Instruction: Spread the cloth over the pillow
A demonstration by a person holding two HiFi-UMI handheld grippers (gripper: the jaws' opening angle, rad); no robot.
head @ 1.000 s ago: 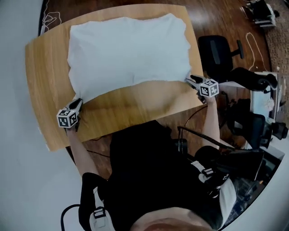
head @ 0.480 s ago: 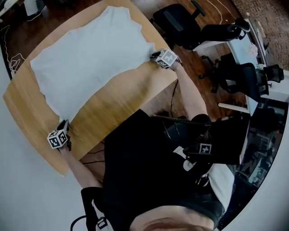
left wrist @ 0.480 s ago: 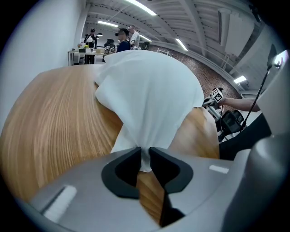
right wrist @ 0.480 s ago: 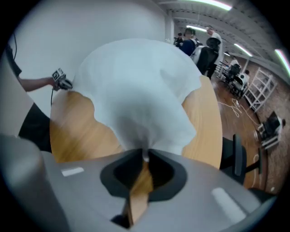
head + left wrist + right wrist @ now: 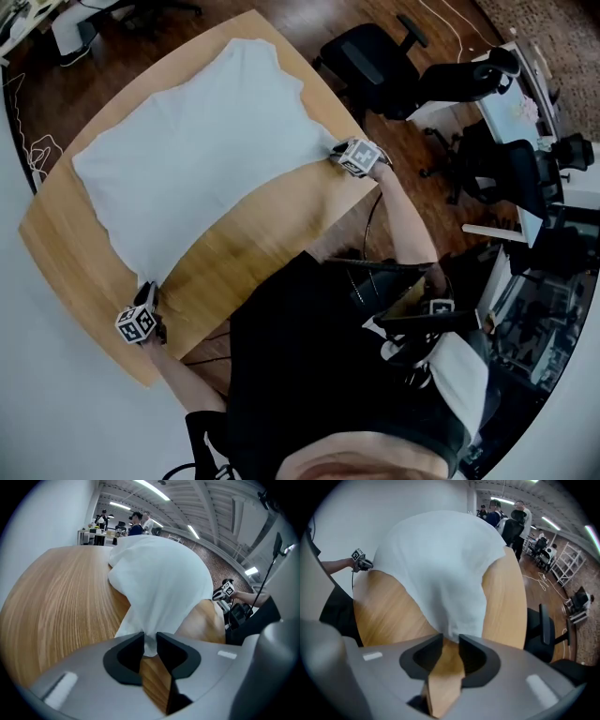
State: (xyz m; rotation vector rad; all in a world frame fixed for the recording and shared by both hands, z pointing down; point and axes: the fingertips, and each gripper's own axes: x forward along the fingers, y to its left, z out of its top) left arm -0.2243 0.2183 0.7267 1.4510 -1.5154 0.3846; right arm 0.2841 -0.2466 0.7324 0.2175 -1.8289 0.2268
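A white cloth lies spread over the pillow, which shows only as a bulge beneath it, on the wooden table. My left gripper sits at the cloth's near left corner. In the left gripper view the bunched corner of the cloth fills the narrow gap of my left gripper, whose jaws have just been opening slightly. My right gripper points down at the near right corner. Its jaws have just been closing, and the very tip of the cloth is pinched in my right gripper.
The table's near edge runs just behind both grippers. Black office chairs and a desk with equipment stand on the dark floor to the right. Several people stand far off in the room.
The head view has swung round. My right gripper has tipped down onto the cloth's near right corner. My left gripper stays at the near left corner.
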